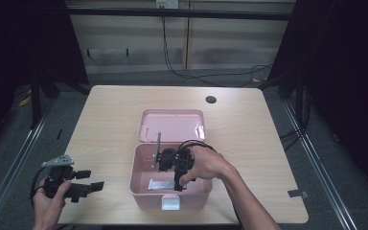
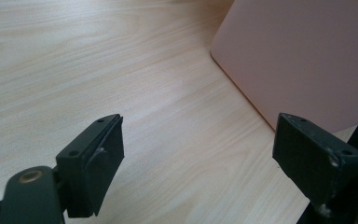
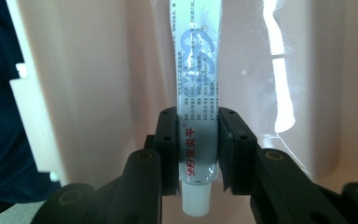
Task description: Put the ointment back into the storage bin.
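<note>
The right hand-held gripper [image 3: 198, 154] is clamped on a white ointment tube [image 3: 196, 93] — down inside the open pink box [image 1: 141, 184]. The left hand-held gripper [image 2: 198, 161] gapes wide, empty, over the worktop [image 2: 74, 70].

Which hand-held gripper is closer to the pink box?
The right one. The right hand-held gripper is down inside the pink box, clamped on a white tube. The left hand-held gripper hovers open beside the box, over the table.

high view: above, looking forward-down on table [image 1: 115, 110] | gripper views: close-up | shared: pink box [image 1: 170, 184]
</note>
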`<state>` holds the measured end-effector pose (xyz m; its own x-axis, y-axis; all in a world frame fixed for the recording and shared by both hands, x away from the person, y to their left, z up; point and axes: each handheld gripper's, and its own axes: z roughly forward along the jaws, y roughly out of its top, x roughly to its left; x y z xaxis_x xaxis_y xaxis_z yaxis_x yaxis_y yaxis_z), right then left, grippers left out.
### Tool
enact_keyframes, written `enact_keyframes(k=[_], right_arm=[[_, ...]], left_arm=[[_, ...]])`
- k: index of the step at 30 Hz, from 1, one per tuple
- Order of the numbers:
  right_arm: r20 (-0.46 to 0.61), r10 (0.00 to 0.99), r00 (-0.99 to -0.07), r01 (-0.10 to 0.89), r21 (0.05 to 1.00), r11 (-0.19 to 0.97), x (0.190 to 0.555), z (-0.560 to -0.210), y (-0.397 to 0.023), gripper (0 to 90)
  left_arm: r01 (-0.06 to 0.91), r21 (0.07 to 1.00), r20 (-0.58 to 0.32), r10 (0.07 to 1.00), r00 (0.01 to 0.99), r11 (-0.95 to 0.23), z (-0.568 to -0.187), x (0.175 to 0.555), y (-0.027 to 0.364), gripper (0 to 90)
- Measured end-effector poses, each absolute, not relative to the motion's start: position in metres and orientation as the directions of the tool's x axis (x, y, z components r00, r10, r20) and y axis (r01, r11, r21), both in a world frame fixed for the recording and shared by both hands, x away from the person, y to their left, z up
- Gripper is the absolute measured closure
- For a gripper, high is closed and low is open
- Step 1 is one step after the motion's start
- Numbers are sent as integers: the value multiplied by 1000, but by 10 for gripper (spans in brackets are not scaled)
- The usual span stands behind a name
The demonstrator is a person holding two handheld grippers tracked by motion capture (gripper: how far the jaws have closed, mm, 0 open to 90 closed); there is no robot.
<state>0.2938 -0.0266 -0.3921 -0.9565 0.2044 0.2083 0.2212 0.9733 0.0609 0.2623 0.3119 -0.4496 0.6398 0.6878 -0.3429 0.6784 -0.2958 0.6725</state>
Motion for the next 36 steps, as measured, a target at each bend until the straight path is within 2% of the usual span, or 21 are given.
enact_keyframes(k=[17,36], right_arm=[[246,189,-950,201,23,979,291,-415,-20,713],[284,170,-944,189,38,981,293,-435,-12,712]], left_arm=[[679,672,-342,690,638,-295,-450,263,312,164],[680,671,-343,690,638,-296,-450,263,313,164]])
